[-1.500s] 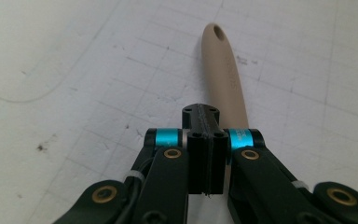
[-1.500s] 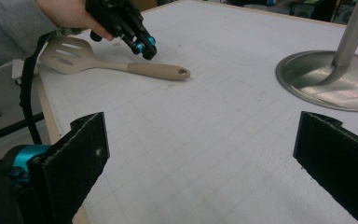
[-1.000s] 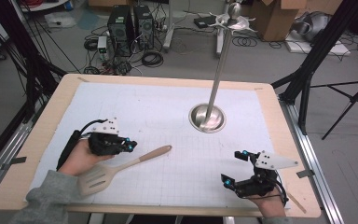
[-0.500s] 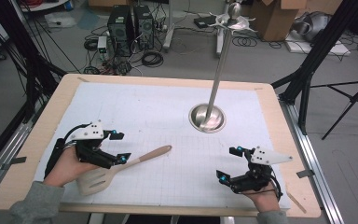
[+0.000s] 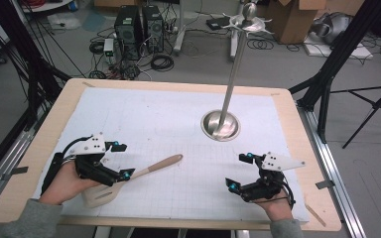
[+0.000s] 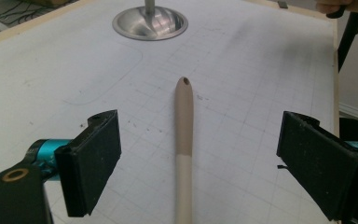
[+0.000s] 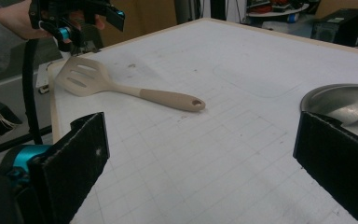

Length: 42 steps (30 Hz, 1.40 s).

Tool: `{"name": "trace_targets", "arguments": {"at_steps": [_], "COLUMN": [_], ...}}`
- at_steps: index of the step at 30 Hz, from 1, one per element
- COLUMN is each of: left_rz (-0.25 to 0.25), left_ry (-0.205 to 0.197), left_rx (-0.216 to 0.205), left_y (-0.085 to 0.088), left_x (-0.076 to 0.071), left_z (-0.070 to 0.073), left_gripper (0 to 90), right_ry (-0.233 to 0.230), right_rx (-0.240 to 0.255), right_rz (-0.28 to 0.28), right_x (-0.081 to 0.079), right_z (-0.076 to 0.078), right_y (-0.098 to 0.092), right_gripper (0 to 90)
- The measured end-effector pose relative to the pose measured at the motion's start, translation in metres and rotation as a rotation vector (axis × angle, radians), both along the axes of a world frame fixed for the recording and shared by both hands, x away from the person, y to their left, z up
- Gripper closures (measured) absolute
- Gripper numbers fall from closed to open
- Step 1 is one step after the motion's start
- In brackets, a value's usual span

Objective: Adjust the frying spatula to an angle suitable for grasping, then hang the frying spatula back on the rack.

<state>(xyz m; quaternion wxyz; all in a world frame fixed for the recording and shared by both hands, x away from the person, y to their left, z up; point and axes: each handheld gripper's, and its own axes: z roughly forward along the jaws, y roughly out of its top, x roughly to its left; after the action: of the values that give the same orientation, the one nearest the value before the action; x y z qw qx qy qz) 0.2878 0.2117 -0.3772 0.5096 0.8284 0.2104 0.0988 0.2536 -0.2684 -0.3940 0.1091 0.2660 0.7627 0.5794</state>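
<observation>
While the spatula [image 5: 129, 181] lies flat on the desk [image 5: 178, 124] near its front left corner, the left tongs [image 5: 121, 161] have just been opened wide, and its handle is straddled but not touched. The right tongs [image 5: 240, 172] are held wide open and empty. For a clean regrasp, the handle should be centred between the pads [image 6: 93, 163] before closing.

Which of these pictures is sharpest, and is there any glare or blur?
High view: soft and grainy, with even light and faint shadows. Left gripper view: the spatula handle is crisp, the near pads slightly soft, and glare sits on the metal stand base. Right gripper view: dimmer, its close pads blurred.
</observation>
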Motion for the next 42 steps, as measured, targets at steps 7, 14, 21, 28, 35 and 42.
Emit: {"name": "trace_targets", "arguments": {"at_steps": [7, 14, 21, 28, 35, 42], "left_rz": [0.0, -0.028, -0.041, -0.035, -0.029, -0.038], "left_ry": [0.001, 0.038, 0.069, 0.084, 0.099, 0.121], "left_rx": [0.033, 0.062, 0.087, 0.139, 0.178, 0.231], "left_y": [-0.005, -0.014, -0.019, -0.02, -0.02, -0.024], "left_x": [0.0, 0.0, 0.0, -0.001, -0.001, -0.001], "left_z": [-0.003, -0.007, -0.011, -0.018, -0.021, -0.027], "left_gripper": [14.1, 18.4, 19.1, 19.8, 24.8, 31.7], "right_ry": [-0.003, -0.005, 0.003, 0.006, 0.004, 0.003], "right_rx": [0.007, 0.009, 0.008, 0.01, 0.009, 0.009], "right_rz": [-0.001, -0.006, -0.007, -0.006, -0.001, -0.002], "right_x": [-0.002, -0.004, -0.006, -0.006, -0.005, -0.006], "right_z": [0.001, 0.001, 0.001, 0.001, 0.0, 0.0], "right_y": [0.0, -0.004, -0.006, -0.005, -0.004, -0.005], "right_gripper": [2.2, 2.2, 2.2, 2.2, 2.2, 2.3]}}
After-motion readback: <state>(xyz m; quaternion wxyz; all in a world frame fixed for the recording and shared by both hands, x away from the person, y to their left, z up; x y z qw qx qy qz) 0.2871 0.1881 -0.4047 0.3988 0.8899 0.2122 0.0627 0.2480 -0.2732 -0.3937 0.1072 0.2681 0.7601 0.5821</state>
